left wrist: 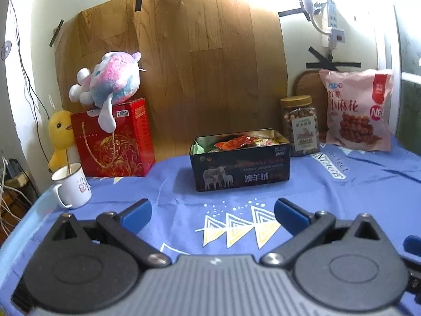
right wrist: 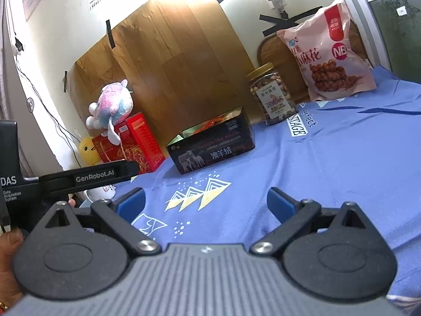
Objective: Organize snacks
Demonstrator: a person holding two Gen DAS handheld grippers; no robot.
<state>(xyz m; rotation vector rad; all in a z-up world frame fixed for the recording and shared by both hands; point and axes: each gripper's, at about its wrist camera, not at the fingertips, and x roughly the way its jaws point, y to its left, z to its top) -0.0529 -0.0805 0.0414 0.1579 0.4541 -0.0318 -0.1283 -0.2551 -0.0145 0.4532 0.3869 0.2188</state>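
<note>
Grippers: left gripper (left wrist: 212,212) and right gripper (right wrist: 206,202) fill the foreground of their own views, each with blue-padded fingers spread wide, gripping nothing, poised low over the cloth.
Tablecloth: blue tablecloth (left wrist: 342,205) with white and yellow triangle prints and lettering covers the whole work surface.
Backdrop: wood-grain board (left wrist: 184,60) is taped to the pale wall behind the table with black strips.
Snack bag: pink snack bag (left wrist: 357,110), printed with Chinese characters and fried dough twists, stands at the far right edge, leaning back against a brown board-like object.
Gift box: red gift box (left wrist: 115,142) with gold pattern and cord handles stands at the far left.
Tin: dark open tin (left wrist: 240,167) with a sheep picture sits mid-table, well ahead of both grippers; wrapped snacks (left wrist: 236,141), one red-orange, lie inside it.
Plush toy: pink-and-blue plush toy (left wrist: 113,80) lies on top of the gift box, one limb hanging down its front.
Duck: yellow plush duck (left wrist: 61,137) stands just left of the gift box, partly behind it.
Jar: clear nut jar (left wrist: 300,126) with a gold lid stands between the tin and the snack bag, just beside the tin's right rear corner.
Mug: white enamel mug (left wrist: 72,187) holding a thin stick sits at the cloth's left edge, before the duck.
</note>
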